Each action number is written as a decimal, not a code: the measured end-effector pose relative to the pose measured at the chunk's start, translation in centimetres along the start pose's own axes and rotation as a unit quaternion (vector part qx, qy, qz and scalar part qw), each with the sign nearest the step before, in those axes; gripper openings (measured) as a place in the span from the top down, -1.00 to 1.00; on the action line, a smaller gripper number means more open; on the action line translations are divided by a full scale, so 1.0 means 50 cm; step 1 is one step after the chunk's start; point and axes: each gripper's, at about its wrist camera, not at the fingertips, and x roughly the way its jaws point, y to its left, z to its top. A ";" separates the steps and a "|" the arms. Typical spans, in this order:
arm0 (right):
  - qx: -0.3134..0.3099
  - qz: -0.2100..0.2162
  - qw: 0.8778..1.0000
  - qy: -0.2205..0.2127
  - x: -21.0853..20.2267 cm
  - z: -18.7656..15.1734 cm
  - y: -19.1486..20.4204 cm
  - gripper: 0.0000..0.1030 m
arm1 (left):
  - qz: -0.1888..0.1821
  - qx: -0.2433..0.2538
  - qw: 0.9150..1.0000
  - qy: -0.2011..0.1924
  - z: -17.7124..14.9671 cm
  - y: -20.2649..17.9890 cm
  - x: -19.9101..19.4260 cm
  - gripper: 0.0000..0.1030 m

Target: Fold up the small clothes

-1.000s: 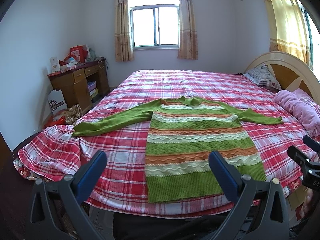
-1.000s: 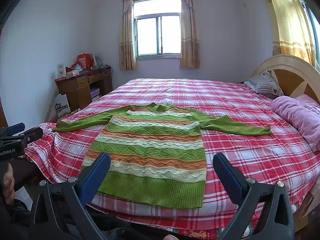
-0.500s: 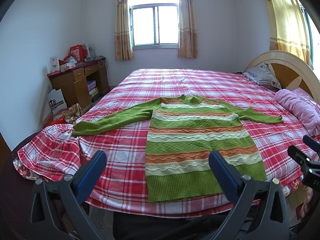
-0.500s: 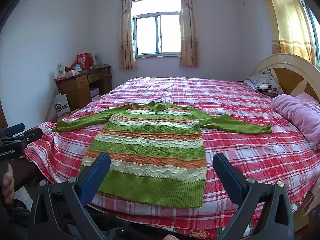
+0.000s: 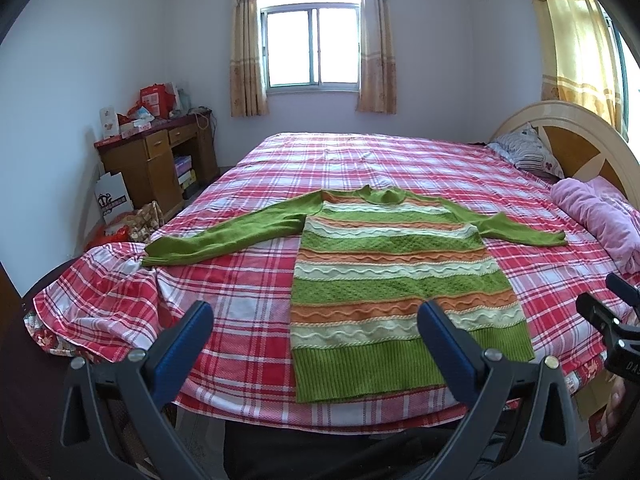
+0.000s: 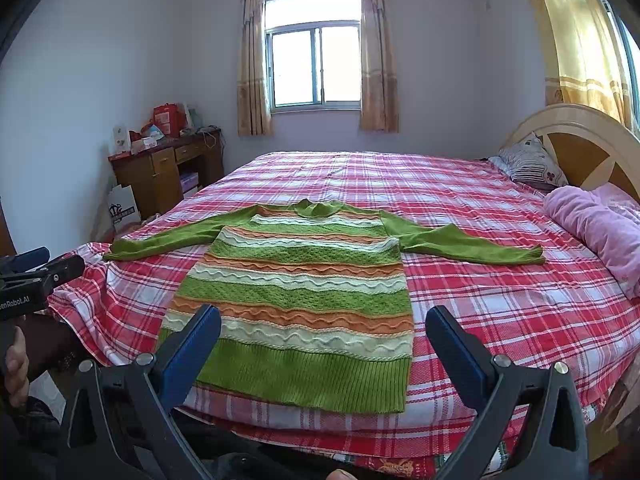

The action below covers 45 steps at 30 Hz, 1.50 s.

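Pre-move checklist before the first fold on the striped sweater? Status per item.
1. Sweater flat on the bed, front panel smooth: ok.
2. Both sleeves spread out to the sides, none tucked under: ok.
3. Left gripper open and empty: ok.
4. Right gripper open and empty: ok.
5. Hem near the bed edge, within easy reach: looks ok.
6. Pink blanket clear of the right sleeve cuff: ok, apart.

bed (image 5: 360, 160): open around sweater (image 5: 392, 276) | right: pink blanket (image 6: 596, 228) | left: desk (image 5: 156, 160) beside bed
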 end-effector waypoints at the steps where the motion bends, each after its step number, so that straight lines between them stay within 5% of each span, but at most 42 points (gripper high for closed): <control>1: 0.000 0.000 1.000 0.000 0.001 0.000 0.000 -0.98 | 0.000 0.000 1.000 0.000 0.000 0.001 0.001 -1.00; 19: -0.005 0.002 1.000 0.016 0.033 -0.011 -0.010 -0.98 | -0.005 0.002 1.000 0.030 -0.006 0.009 0.047 -1.00; 26: -0.024 0.040 0.999 0.010 0.095 -0.009 -0.043 -0.98 | -0.001 0.015 0.999 0.046 0.029 0.014 0.119 -1.00; 33: 0.036 0.025 0.999 0.032 0.213 0.007 -0.161 -0.98 | 0.007 0.012 0.998 0.059 0.081 0.011 0.227 -1.00; 45: 0.125 -0.065 0.987 0.080 0.388 0.010 -0.392 -0.97 | 0.025 0.037 0.996 0.073 0.134 -0.046 0.443 -1.00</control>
